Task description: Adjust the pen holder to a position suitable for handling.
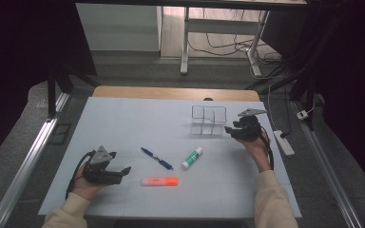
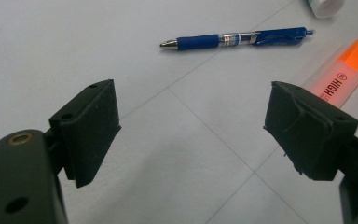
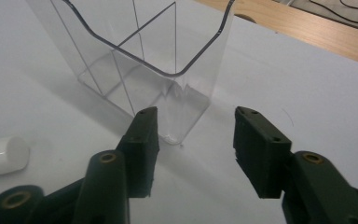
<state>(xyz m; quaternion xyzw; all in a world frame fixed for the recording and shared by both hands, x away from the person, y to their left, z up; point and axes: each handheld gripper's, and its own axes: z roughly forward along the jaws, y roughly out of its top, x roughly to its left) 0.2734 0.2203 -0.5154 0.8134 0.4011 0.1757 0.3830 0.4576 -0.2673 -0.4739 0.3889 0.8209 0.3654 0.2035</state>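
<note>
A clear plastic organiser (image 1: pixel 209 120) with several compartments stands at the back right of the white mat. My right gripper (image 1: pixel 229 130) sits just to its right and points at it. In the right gripper view the organiser's (image 3: pixel 140 56) near corner lies just beyond the right gripper (image 3: pixel 196 135), whose jaws are partly open with nothing between them. A blue pen (image 1: pixel 156 158), a white and green glue stick (image 1: pixel 191 158) and an orange highlighter (image 1: pixel 159 181) lie mid-mat. My left gripper (image 1: pixel 123 172) rests at the front left, open and empty, facing the highlighter (image 2: pixel 342 74) and the pen (image 2: pixel 237 38).
The white mat (image 1: pixel 123 123) covers a wooden table whose bare strip (image 1: pixel 171 92) shows at the back. A white power strip (image 1: pixel 283 142) lies on the floor off the right edge. The glue stick's end (image 3: pixel 2 156) lies left of the right jaws.
</note>
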